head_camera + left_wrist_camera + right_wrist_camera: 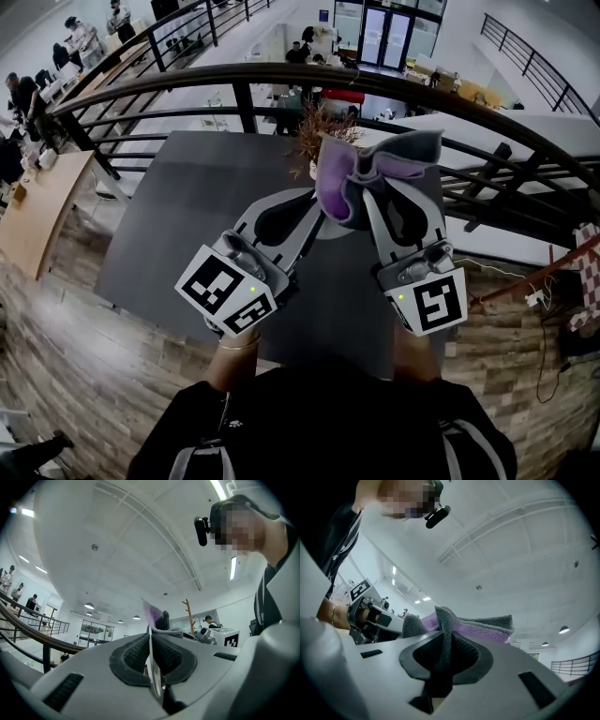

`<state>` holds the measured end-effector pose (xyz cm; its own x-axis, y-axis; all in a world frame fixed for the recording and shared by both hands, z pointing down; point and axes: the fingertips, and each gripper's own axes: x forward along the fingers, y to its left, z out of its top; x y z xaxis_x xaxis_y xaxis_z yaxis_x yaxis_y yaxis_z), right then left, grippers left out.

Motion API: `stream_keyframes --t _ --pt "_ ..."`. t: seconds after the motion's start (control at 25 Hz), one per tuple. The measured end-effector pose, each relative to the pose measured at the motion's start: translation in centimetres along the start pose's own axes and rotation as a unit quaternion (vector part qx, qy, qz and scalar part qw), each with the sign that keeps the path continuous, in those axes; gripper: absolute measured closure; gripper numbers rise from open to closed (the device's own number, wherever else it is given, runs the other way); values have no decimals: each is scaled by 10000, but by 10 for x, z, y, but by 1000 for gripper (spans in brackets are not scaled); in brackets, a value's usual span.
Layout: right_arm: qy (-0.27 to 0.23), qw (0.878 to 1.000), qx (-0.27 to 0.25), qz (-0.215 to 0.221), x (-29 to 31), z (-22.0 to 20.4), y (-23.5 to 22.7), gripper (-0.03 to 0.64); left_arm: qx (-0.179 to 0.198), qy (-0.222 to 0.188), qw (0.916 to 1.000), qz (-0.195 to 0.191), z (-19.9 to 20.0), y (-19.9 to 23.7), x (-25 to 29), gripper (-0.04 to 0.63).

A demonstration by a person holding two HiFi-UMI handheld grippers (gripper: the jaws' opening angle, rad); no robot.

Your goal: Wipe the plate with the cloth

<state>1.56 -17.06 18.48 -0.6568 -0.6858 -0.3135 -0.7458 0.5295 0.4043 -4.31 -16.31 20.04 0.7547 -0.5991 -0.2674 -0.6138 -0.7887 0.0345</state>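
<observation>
Above the desk, left tongs pinched the plate and right tongs squeezed the cloth — flat, gentle rubs would work best.

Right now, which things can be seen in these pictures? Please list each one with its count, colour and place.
plate: one, pale, seen edge-on, clamped in the left gripper
cloth: one, grey and purple, bunched, clamped in the right gripper
table: one, dark grey, below both grippers
railing: one, black, curving past the table's far side
dried plant: one, reddish brown, at the table's far edge, behind the cloth
wooden counter: one, light brown, far left
left gripper: one, light grey, shut on the plate
right gripper: one, light grey, shut on the cloth
</observation>
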Motion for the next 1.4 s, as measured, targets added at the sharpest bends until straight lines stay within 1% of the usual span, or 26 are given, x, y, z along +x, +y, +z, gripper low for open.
stream_keyframes --t 0.28,0.48,0.76,1.12,1.4 --pt "136 9994 60 -318 -6 -13 -15 565 40 -15 10000 34 5 2 -3 580" --pt "301 9985 144 -424 -9 -25 -18 565 88 14 9999 81 5 5 -8 580" --pt "504 9965 160 -647 -18 -37 -34 565 69 -29 9999 127 8 8 -8 580" --pt "671 9939 138 -863 -29 -47 -46 565 153 -37 9997 194 8 9 -10 580" --pt "706 9917 136 -1063 -36 -45 -58 565 174 19 9991 381 6 23 -18 580"
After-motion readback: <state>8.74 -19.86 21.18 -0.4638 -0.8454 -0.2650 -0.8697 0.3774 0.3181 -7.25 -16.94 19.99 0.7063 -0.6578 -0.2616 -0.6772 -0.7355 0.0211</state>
